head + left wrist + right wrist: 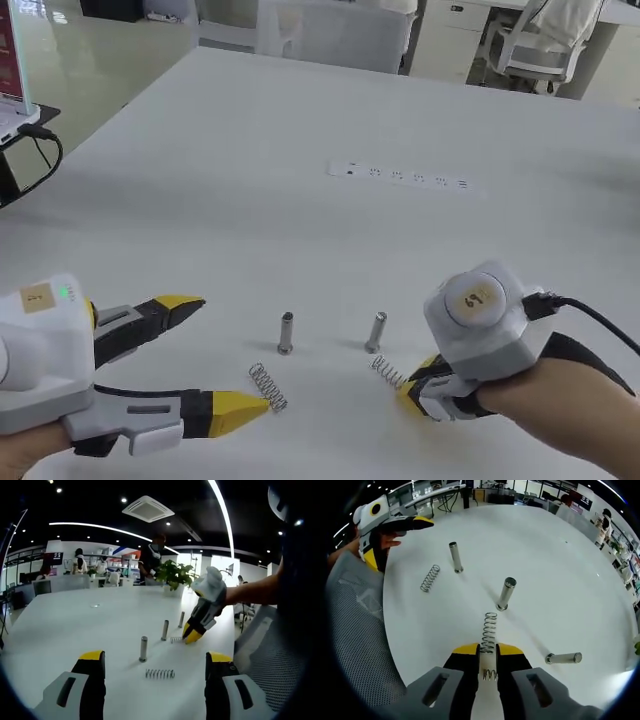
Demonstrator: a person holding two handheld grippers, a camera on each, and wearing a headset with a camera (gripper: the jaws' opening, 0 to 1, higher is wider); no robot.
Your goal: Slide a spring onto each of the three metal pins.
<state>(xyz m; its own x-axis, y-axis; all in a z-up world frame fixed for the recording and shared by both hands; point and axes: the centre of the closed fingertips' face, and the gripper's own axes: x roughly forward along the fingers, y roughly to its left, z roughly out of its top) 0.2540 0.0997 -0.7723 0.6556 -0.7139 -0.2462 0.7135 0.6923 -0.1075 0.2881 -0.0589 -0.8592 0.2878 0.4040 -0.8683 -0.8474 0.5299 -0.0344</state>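
A white table (300, 200) in an open office carries the work. One spring (490, 622) is pinched by its end in the right tongs (488, 651), its free end aimed just short of the upright pin (506, 593), apparently to thread on. Past that pin stands a second pin (455, 556); near it a third pin (563, 657) lies flat. A loose spring (430, 578) lies beyond the upright pin, before the wide-open left tongs (225, 352).

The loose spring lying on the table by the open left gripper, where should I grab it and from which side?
Grip the loose spring across its coils near one end, coming down from above with the left gripper, open jaws straddling it. It lies flat on its side, so only its flanks offer themselves, and a free end can likely go over the nearest pin.
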